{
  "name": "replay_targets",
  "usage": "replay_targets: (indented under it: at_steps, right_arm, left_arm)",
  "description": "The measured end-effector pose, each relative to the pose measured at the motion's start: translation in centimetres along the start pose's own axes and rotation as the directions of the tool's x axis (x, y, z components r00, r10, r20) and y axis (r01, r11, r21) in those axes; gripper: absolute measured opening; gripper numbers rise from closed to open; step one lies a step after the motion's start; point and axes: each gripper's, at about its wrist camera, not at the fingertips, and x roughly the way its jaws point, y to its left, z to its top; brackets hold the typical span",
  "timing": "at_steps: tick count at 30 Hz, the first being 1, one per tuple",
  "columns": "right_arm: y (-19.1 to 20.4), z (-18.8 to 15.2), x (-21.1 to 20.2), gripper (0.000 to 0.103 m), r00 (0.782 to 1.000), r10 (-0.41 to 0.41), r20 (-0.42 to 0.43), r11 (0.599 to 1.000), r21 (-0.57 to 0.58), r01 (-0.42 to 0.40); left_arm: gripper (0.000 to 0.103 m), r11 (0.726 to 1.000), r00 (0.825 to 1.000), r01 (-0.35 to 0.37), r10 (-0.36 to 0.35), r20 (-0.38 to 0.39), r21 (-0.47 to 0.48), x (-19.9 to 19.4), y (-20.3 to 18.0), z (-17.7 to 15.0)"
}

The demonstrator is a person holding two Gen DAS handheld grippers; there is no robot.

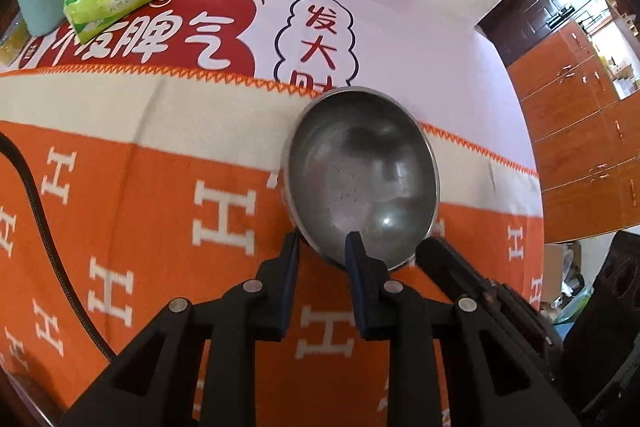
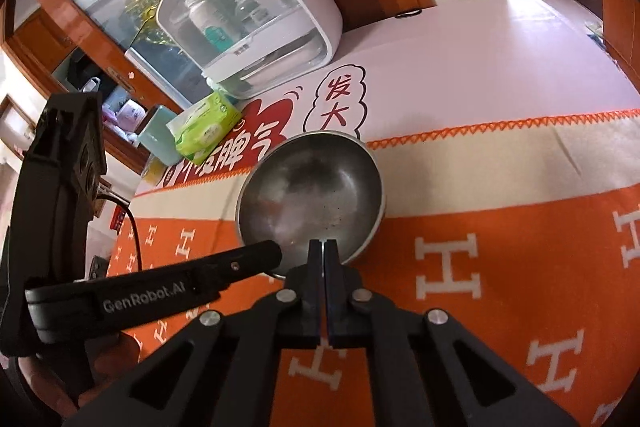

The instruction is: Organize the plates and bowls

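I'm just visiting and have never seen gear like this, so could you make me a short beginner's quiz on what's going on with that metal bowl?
1. True or false: both grippers grip the rim of the same metal bowl.
2. What lies directly under the bowl? A) a bare wooden floor B) an orange blanket with white H letters C) a sink
3. Fill in: the green tissue pack sits in front of a white ____ with a clear window.

Key:
1. True. The left gripper has one finger inside and one outside the rim; the right gripper pinches the rim edge.
2. B.
3. Cabinet, a countertop appliance holding dishware.
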Motion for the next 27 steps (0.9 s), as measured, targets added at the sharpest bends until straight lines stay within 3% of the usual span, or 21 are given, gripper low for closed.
replay_targets:
  at_steps: [11, 13, 17, 23, 27]
  right_arm:
    - [-3.1, 0.3, -0.2, 0.002, 0.999, -0.046, -0.012, 0.991, 0.128, 0.047]
    - [-3.5, 0.2, 0.2, 0.005, 0.999, -0.023, -0.025, 0.988, 0.153, 0.027]
    - [-3.9, 0.0, 0.6, 0.022, 1.0, 0.024, -0.02, 0.983, 0.184, -0.02]
    - [-4.6, -0.1, 1.4, 0.023, 0.998, 0.068, -0.018, 0.973, 0.224, -0.062]
    - [-5.4, 0.2, 0.9, 0.025, 0.987, 0.152, 0.047, 0.945, 0.284, -0.159]
  left_arm:
    - [0.022, 0.999, 1.0, -0.027, 0.027, 0.003, -0.024, -0.6, 1.2, -0.8]
    - [0.022, 0.999, 0.999, -0.033, 0.033, 0.007, -0.032, -0.5, 1.5, -0.6]
    - [0.022, 0.998, 0.999, -0.031, 0.031, 0.006, -0.048, 0.1, 2.0, -0.1]
    - [0.022, 0.998, 0.999, -0.047, 0.046, -0.016, -0.05, 1.7, 2.2, 0.3]
    - [0.022, 0.997, 0.998, -0.056, 0.055, -0.03, -0.055, 2.7, 2.5, 0.4]
